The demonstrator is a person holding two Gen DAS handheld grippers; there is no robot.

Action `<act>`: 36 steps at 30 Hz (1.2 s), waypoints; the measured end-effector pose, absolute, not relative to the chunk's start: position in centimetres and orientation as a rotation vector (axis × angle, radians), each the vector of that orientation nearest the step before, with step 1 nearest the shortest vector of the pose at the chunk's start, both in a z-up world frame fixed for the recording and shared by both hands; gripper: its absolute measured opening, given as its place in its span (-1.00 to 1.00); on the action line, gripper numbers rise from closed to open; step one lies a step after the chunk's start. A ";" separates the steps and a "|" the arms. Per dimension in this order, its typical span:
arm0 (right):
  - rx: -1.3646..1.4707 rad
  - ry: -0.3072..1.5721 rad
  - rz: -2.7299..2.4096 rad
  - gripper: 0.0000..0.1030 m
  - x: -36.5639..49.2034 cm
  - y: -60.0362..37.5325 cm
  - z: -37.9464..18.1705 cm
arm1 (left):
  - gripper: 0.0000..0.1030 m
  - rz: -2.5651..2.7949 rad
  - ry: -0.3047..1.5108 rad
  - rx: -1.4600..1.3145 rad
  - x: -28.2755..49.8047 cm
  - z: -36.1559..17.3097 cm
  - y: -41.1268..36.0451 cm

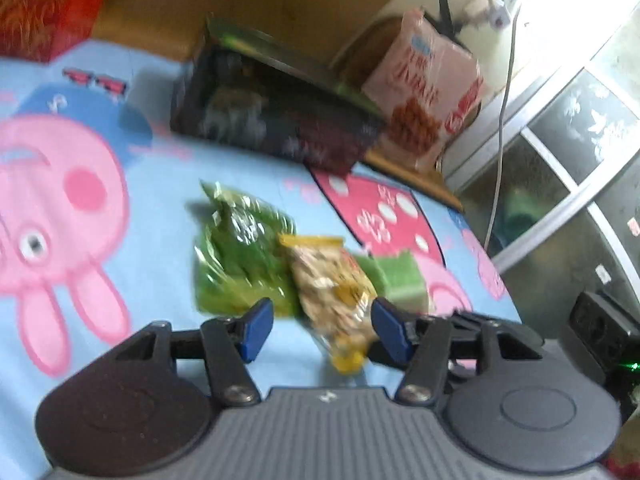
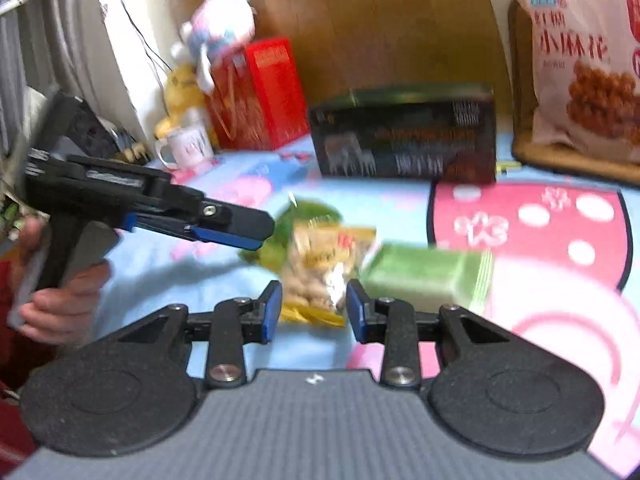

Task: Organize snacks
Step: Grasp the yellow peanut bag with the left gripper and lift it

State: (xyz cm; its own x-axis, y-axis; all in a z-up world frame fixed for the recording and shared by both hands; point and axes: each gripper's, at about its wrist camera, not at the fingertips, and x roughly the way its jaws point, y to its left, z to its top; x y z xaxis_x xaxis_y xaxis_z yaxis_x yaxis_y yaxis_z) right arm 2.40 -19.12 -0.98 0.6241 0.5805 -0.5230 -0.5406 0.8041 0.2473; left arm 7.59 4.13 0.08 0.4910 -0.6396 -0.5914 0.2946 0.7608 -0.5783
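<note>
A clear bag of peanuts with yellow trim [image 1: 332, 296] [image 2: 320, 268] lies on the cartoon bedsheet. A crinkly green bag [image 1: 240, 256] [image 2: 296, 220] lies at its left and a green box [image 1: 396, 280] [image 2: 428, 276] at its right. My left gripper [image 1: 324, 330] is open, its blue pads either side of the peanut bag's near end without pressing it. My right gripper [image 2: 314, 312] is also open, with the bag's near edge in the gap. The left gripper [image 2: 240, 232] also shows side-on in the right wrist view, over the green bag, held by a hand [image 2: 60, 300].
A dark printed box [image 1: 272, 116] [image 2: 404, 136] stands behind the snacks. A large pink snack bag [image 1: 428, 92] [image 2: 584, 64] leans at the back right. A red box [image 1: 48, 4] [image 2: 256, 96], a mug [image 2: 184, 146] and plush toys [image 2: 216, 28] sit at the back left.
</note>
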 end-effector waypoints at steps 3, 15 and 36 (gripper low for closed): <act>0.114 0.646 0.659 -0.58 2.3 -18.6 -0.9 | -0.25 -0.571 0.880 -0.407 6.7 0.2 3.6; 0.121 0.676 0.879 -0.52 -2.4 -16.2 -0.7 | -0.18 -0.435 0.796 -0.466 2.8 2.5 10.1; 0.179 0.653 0.728 -0.51 -0.4 -18.0 -1.6 | -0.42 -0.546 0.910 -0.555 1.6 -0.4 7.9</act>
